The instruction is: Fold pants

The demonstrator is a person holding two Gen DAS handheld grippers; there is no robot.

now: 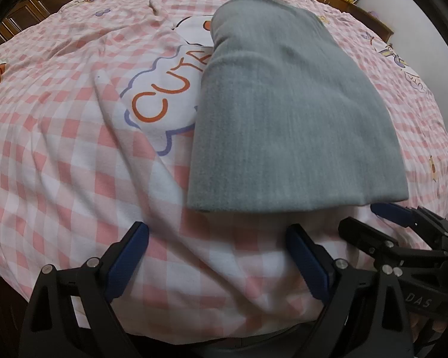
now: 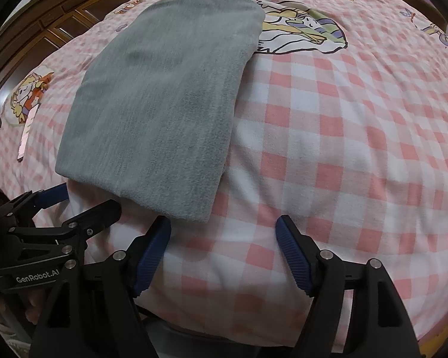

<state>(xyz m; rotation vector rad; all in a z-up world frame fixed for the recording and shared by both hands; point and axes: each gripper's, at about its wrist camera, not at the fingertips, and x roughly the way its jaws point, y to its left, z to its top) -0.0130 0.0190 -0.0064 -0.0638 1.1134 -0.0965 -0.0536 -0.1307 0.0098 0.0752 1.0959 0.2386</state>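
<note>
Left wrist view: left tongs point(image 1: 218, 256) wide open, empty, near folded grey fleece pants point(image 1: 289, 113) on pink checked bedsheet point(image 1: 59, 149). Right tongs point(image 2: 224, 252) open, empty; right view alone shows pink strip point(image 2: 28, 128).

Grey pants point(image 1: 286, 113) on pink-and-white checked bedsheet point(image 1: 59, 149) (orange lettering, cartoon prints)

The bed point(image 1: 59, 149), covered in a pink-and-white checked sheet with cartoon prints, carries folded grey pants point(image 1: 283, 113) lying flat near its front edge, plus a small pink strip point(image 2: 27, 131) at the left.
</note>
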